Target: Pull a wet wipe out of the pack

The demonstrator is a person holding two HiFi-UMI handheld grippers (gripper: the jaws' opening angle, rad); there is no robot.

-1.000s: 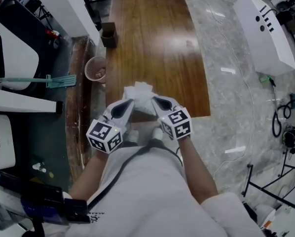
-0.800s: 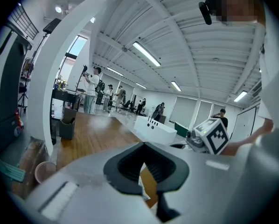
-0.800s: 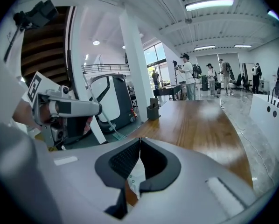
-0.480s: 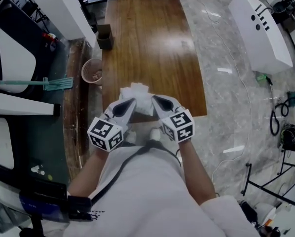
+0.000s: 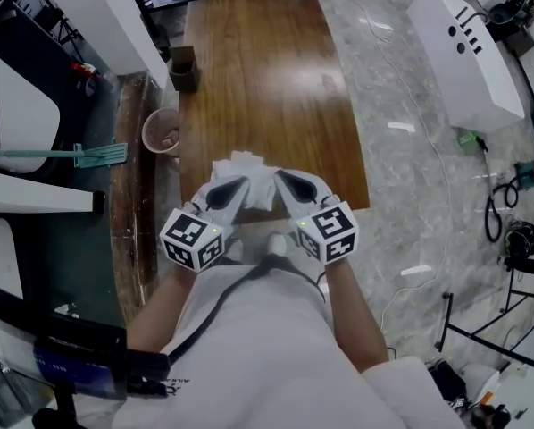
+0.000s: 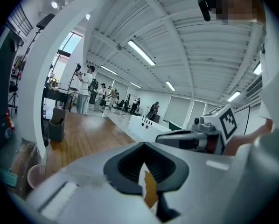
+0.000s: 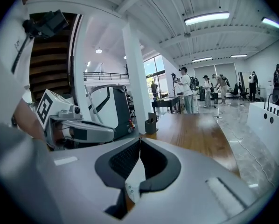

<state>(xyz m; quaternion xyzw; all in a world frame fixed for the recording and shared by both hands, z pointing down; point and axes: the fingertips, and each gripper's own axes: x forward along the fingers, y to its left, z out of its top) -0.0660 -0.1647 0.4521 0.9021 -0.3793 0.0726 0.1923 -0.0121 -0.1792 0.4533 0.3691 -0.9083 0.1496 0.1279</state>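
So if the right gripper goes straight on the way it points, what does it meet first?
The white wipe pack pinched in the right gripper's fingers; past it, probably just the wooden table.

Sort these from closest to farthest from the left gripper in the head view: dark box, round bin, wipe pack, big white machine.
From the left gripper:
1. The wipe pack, right at its jaws.
2. The round bin, beside the left edge of the table.
3. The dark box, by the table's far left corner.
4. The white machine, far off to the right.
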